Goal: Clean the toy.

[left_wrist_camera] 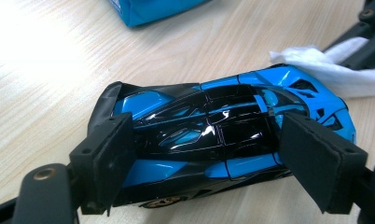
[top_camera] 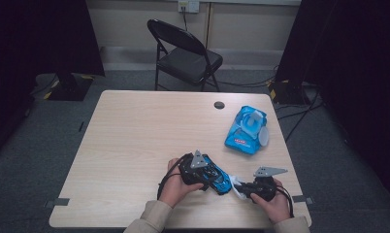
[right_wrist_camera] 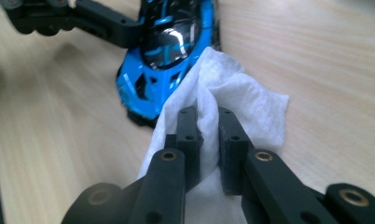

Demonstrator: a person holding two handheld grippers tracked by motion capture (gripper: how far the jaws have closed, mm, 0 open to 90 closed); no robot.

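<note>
Glossy blue-and-black toy car (left_wrist_camera: 223, 140) on tabletop (top_camera: 135, 145): left tool (left_wrist_camera: 209, 158) straddles car, jaws spread, left pad touching, right pad near. Right tool (right_wrist_camera: 208, 140) pinches white wipe (right_wrist_camera: 232, 102) touching car nose.

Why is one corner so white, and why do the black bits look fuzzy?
Left gripper view: glare bleaches the table top left, and light glints on the car. Right gripper view: the near right tool arms are out of focus; the wipe looks sharper. High view: dim, dark at both sides.
</note>
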